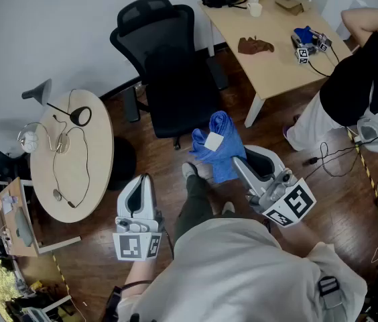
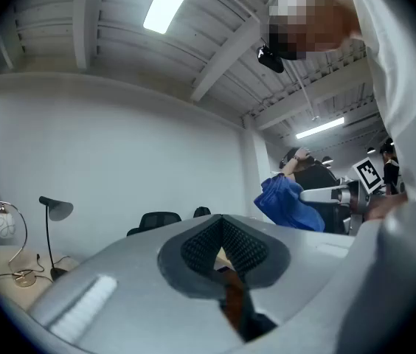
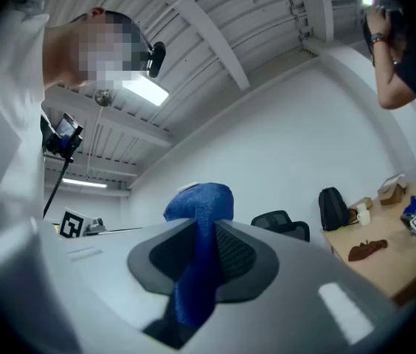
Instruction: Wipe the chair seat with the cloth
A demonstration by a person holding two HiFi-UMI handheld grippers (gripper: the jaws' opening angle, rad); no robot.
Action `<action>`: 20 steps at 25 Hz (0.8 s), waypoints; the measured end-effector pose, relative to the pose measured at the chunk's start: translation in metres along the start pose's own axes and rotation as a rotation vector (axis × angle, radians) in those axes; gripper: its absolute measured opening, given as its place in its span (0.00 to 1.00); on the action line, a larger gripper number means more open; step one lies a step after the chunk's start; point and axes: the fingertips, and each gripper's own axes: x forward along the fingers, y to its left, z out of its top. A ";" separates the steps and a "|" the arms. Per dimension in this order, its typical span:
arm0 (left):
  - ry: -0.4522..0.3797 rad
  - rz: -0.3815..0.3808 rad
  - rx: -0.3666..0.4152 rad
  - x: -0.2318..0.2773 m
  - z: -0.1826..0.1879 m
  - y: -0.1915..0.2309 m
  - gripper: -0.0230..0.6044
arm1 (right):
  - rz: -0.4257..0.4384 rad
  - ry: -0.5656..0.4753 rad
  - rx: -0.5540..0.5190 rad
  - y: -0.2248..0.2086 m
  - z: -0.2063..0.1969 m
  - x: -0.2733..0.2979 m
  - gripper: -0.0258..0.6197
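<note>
A black office chair [image 1: 169, 72] stands by the white wall, and its seat [image 1: 181, 109] is bare. My right gripper [image 1: 237, 159] is shut on a blue cloth [image 1: 216, 146] with a white tag, held in the air just in front of the seat. In the right gripper view the cloth [image 3: 200, 205] bunches up between the shut jaws of this gripper [image 3: 202, 253]. My left gripper [image 1: 143, 180] hangs lower left of the chair, over the wooden floor. Its jaws [image 2: 223, 245] are shut with nothing between them. The left gripper view also catches the cloth [image 2: 285, 205].
A round white table [image 1: 98, 173] with a lamp and cables stands at the left. A wooden desk [image 1: 276, 66] at the back right carries a brown rag [image 1: 255, 45], a cup, a backpack and a box. Another person [image 1: 360, 79] sits at the right, with cables on the floor.
</note>
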 end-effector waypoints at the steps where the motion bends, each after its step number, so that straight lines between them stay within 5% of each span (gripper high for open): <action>1: -0.003 0.006 -0.001 0.008 -0.004 0.015 0.18 | -0.004 0.007 -0.004 -0.004 -0.006 0.013 0.15; 10: 0.015 -0.063 -0.116 0.118 -0.043 0.165 0.15 | -0.113 0.091 -0.012 -0.061 -0.045 0.186 0.15; 15: 0.031 -0.055 -0.150 0.203 -0.068 0.287 0.15 | -0.113 0.166 -0.025 -0.119 -0.076 0.324 0.15; 20: 0.134 -0.090 -0.029 0.286 -0.137 0.388 0.15 | -0.151 0.248 0.025 -0.210 -0.137 0.434 0.15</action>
